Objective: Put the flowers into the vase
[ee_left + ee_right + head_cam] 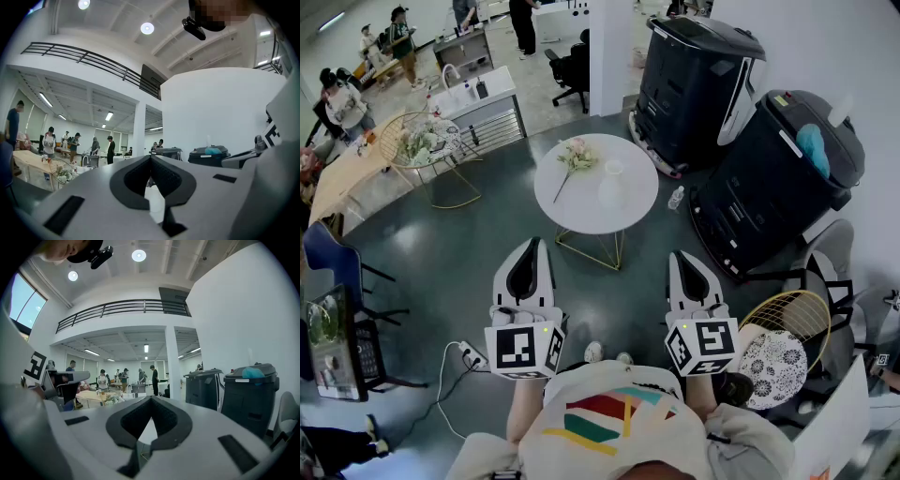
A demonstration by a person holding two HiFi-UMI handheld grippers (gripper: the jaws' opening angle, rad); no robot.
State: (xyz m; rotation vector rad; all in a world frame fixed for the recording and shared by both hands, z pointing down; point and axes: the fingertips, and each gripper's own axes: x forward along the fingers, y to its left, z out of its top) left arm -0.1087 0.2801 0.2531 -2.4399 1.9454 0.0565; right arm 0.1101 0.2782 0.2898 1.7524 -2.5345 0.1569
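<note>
1. Two black bins [773,183] of hard, glossy plastic stand at 2 o'clock from the table, clear of the work.
2. The round table [581,214] has a smooth white top on thin gold wire legs and stands well ahead of both claws on the dark floor.
3. The left claw [532,242] is closed and empty. Its pale, matte jaws meet at the tips around a black ribbed hollow.
4. The right claw [678,255] is likewise closed on nothing and has the same build.
5. The vase [612,184] is white, smooth and bulbous with a narrow neck. It stands upright just right of the tabletop's centre, between 10 and 11 o'clock from the right claw.
6. The flowers [575,157] lie flat on the tabletop's 11 o'clock part, near the vase but apart from it. The soft pale blooms are at the 1 o'clock end and the thin stem runs to 7 o'clock. They sit at 1 o'clock from the left claw, which I judge the nearer one, and the stem end points towards it.
</note>
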